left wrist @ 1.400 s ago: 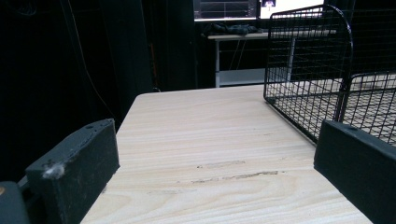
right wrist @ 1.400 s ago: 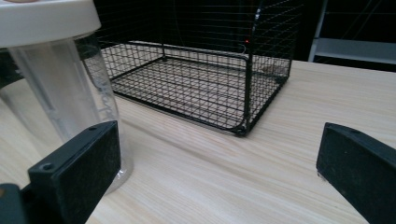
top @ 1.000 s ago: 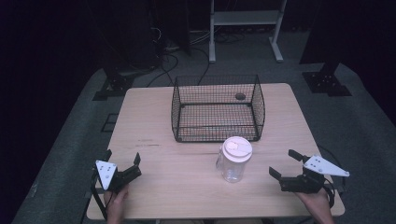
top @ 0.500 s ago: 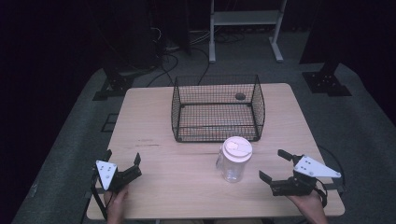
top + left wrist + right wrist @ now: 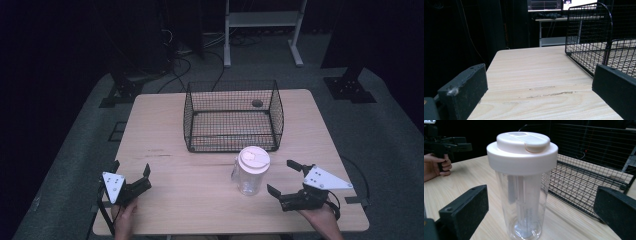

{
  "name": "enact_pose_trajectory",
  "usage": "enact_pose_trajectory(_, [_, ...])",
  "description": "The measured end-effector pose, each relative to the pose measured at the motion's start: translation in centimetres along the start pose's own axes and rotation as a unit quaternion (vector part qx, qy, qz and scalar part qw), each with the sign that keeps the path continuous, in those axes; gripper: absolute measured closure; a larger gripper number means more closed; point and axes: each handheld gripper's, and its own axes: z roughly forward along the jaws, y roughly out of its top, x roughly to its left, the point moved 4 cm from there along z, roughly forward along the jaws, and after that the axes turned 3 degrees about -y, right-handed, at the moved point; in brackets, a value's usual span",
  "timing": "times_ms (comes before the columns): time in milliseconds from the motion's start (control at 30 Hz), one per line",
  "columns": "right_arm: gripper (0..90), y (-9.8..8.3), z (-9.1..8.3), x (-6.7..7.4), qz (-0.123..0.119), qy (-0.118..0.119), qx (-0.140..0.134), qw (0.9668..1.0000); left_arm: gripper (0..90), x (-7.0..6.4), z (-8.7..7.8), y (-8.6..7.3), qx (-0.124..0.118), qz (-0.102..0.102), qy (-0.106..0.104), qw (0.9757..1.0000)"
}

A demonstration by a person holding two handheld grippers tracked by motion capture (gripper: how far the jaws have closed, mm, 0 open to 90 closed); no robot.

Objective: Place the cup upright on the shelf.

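1. While the right gripper (image 5: pixel 284 177) hovers low over the wooden table (image 5: pixel 165 125), its jaws stand spread wide, holding nothing.
2. Straight ahead of those jaws, near but not touching, stands the clear jar (image 5: pixel 250 176), framed between them in the right gripper view (image 5: pixel 524 195).
3. Its long axis is upright, with the white lid (image 5: pixel 522 151) pointing up and the base flat on the table.
4. Beyond the jar, farther from the right gripper, sits the black wire basket (image 5: pixel 232 116), open side up.
5. Well apart on the jar's other side, the left gripper (image 5: pixel 131 173) also has its jaws spread and empty, aimed past the basket's near corner (image 5: pixel 599 37).
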Motion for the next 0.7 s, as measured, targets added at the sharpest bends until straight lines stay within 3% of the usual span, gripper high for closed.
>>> enact_pose_trajectory(333, [0.0,1.0,1.5,1.3,-0.013,0.016,-0.006,0.9998,0.0,0.0,0.0,0.0,0.0,-0.001,0.0,1.0])
enact_pose_trajectory(700, [0.0,1.6,3.5,1.9,-0.031,0.011,0.0,0.9994,0.0,0.0,0.0,0.0,-0.001,-0.001,-0.001,1.0])
